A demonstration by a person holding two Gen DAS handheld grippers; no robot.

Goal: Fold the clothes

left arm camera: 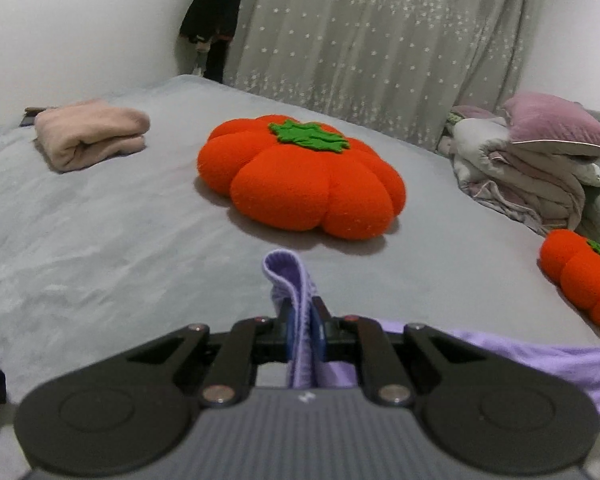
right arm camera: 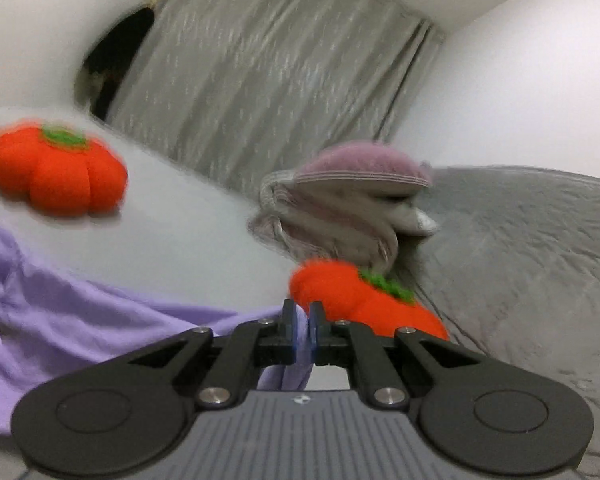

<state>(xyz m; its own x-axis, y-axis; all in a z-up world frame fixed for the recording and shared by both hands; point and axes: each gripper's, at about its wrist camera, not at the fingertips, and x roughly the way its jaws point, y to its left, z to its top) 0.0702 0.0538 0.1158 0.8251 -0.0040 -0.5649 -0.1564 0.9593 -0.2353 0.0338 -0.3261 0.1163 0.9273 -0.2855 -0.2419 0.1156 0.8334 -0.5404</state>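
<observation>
Your left claw [left arm camera: 303, 320] is hiding most of the lavender garment [left arm camera: 290, 276] it is pinching; the cloth is running out past the right edge of the left wrist view. The small persimmon cushion [left arm camera: 580, 276] is being cut off there too. Your right wrist view is smearing with blur, so the curtain [right arm camera: 260, 80] pattern and the bedding pile [right arm camera: 340, 208] are reading as soft shapes. Your right claw [right arm camera: 302, 326] is covering the cloth between its pads, and the garment is leaving that view at the left edge
</observation>
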